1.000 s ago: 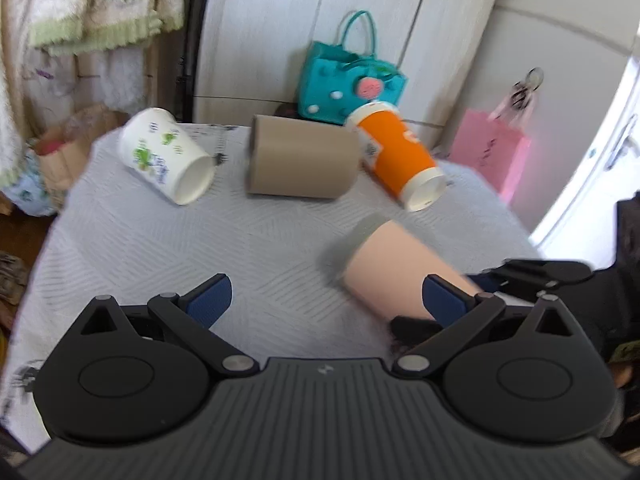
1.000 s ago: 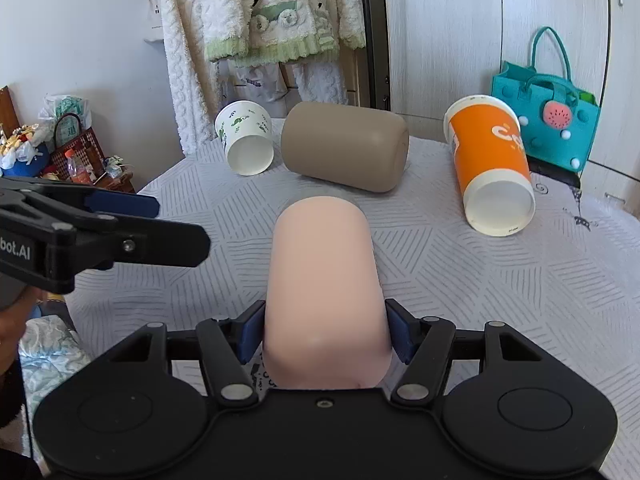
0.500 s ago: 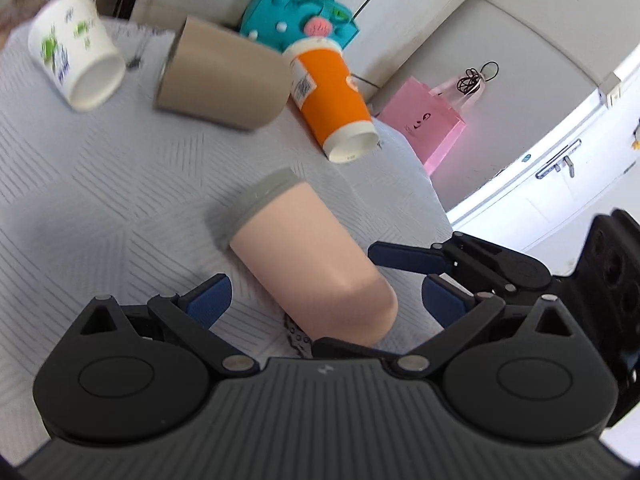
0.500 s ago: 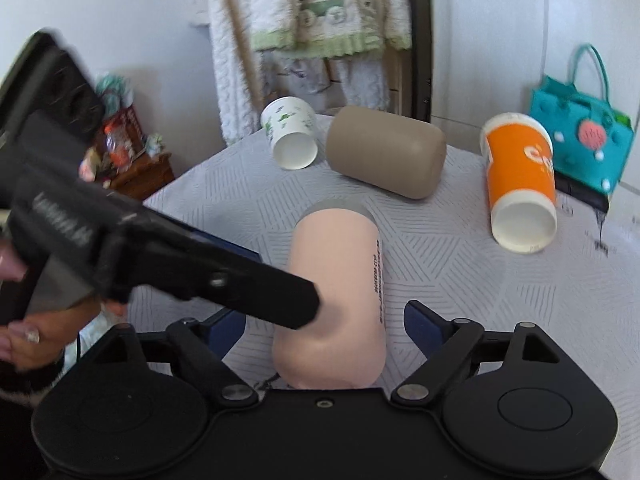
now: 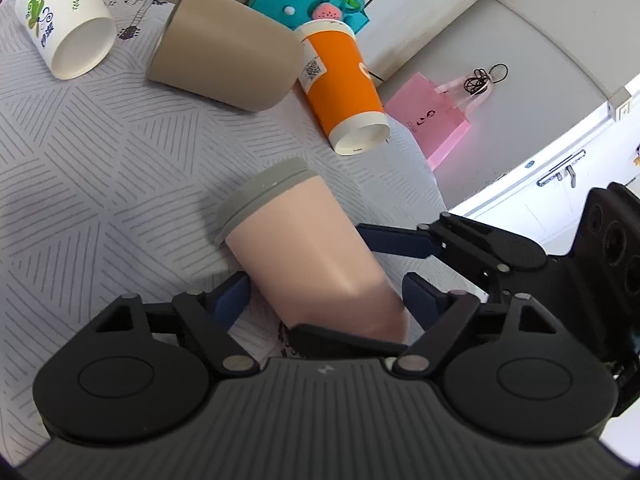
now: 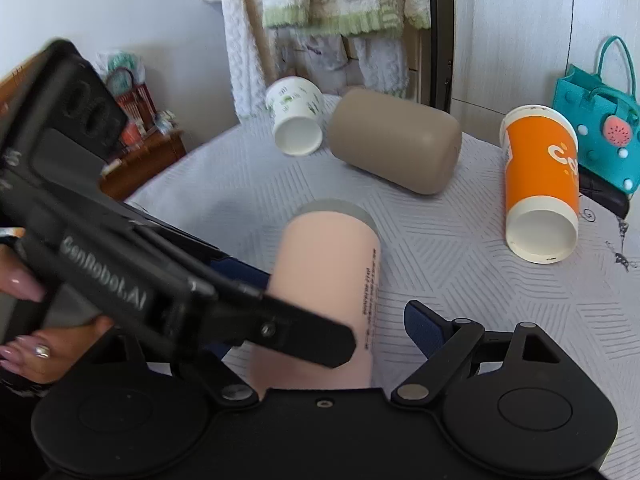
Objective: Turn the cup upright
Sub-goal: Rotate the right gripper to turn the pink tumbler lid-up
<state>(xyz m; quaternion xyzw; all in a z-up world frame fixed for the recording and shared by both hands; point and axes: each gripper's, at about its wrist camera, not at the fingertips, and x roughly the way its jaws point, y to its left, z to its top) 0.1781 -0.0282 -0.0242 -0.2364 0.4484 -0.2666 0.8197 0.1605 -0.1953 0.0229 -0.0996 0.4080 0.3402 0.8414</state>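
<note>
A pink cup with a grey rim [image 5: 304,248] lies tilted on the table, rim pointing away; it also shows in the right wrist view [image 6: 328,288]. My left gripper [image 5: 326,300] has closed on the cup's body near its base, blue pads against both sides. My right gripper [image 6: 320,328] is open around the same cup; its right pad stands clear of the cup and its left finger is hidden behind the left gripper's body. One right finger [image 5: 396,240] shows beside the cup.
A tan cup [image 5: 228,68], an orange paper cup [image 5: 344,88] and a white cup with green print [image 5: 64,28] lie on their sides at the far end of the white patterned tablecloth [image 5: 100,168]. A teal bag [image 5: 312,0] and a pink bag [image 5: 436,120] stand beyond.
The right gripper has let go of the pink cup and opened. The left gripper has moved in across it and closed on the cup's body.
</note>
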